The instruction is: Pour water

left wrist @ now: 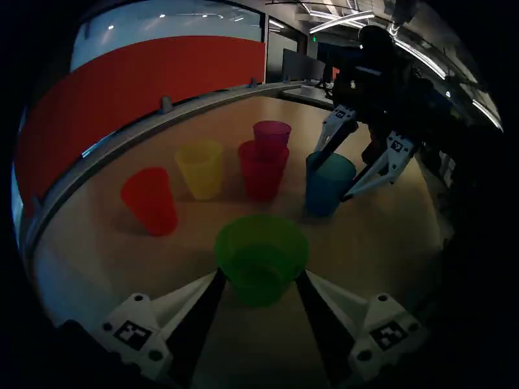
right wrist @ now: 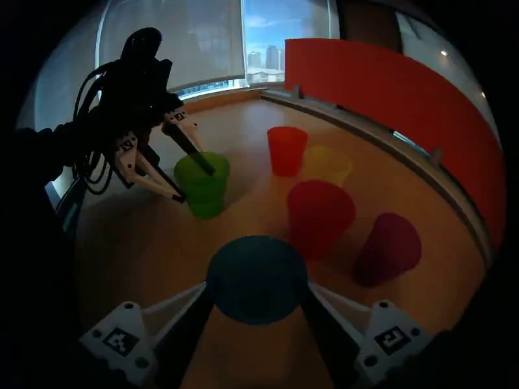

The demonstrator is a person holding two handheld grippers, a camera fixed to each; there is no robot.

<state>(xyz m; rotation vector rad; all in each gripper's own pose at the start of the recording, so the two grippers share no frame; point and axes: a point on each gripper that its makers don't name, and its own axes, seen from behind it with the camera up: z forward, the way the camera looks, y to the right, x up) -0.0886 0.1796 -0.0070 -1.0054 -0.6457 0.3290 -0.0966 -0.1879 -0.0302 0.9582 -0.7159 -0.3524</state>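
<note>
On the wooden table [left wrist: 389,259], read from the left in the left gripper view, stand an orange cup [left wrist: 149,198], a yellow cup [left wrist: 200,167], a red cup [left wrist: 263,170] with a magenta cup [left wrist: 272,135] just behind it, and then the teal cup [left wrist: 327,181]. The four on the left stand free in a loose row, near one another but clear of both tools, so they look like spares rather than part of the pour.

In front of that row, the left gripper [left wrist: 260,275] has the green cup [left wrist: 261,256] between its fingers. They are drawn in until both press on its wall, a side grip that would let the cup be tipped. To the right, the right gripper [left wrist: 329,183] straddles the teal cup in the same way. In the right gripper view its fingers [right wrist: 188,301] hug that cup's sides, so I judge it clamped too.

The two held cups sit near each other but apart, one on each tool. That suits pouring from one into the other. I cannot tell which is the source, since no water can be made out in either, nor whether either cup is lifted off the wood.
</note>
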